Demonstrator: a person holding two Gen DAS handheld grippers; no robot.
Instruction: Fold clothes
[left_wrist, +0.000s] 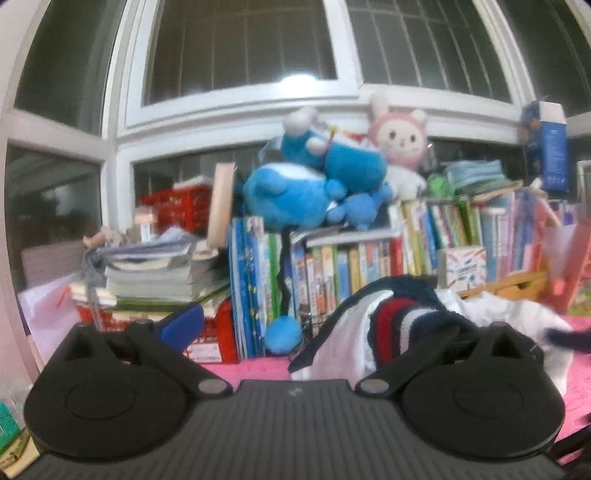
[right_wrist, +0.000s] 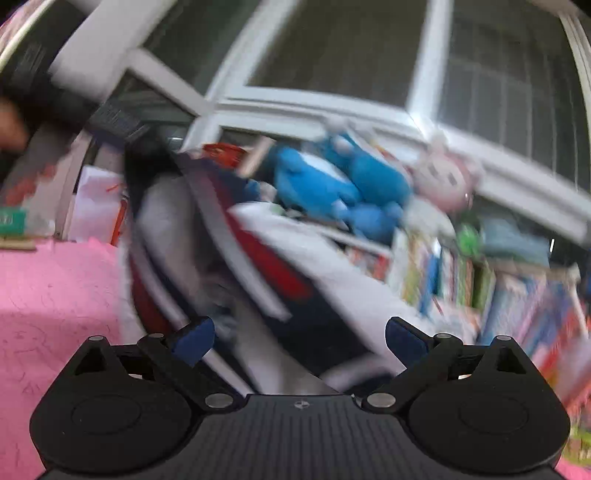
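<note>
A navy, red and white striped garment (left_wrist: 391, 321) lies bunched on the pink cloth (left_wrist: 258, 365), right of centre in the left wrist view. My left gripper (left_wrist: 317, 328) is open; its left blue fingertip (left_wrist: 181, 325) shows, the right one is hidden behind the garment. In the blurred right wrist view the same garment (right_wrist: 266, 266) hangs stretched in front of my right gripper (right_wrist: 299, 339), which is open with both blue fingertips (right_wrist: 194, 339) clear of the fabric. The other gripper's dark body (right_wrist: 110, 118) shows at the upper left above the garment.
A row of books (left_wrist: 369, 258) and a stack of books (left_wrist: 159, 273) on a red crate stand behind the pink cloth. Blue plush toys (left_wrist: 306, 184) and a pink bunny (left_wrist: 399, 144) sit on top. Windows fill the back.
</note>
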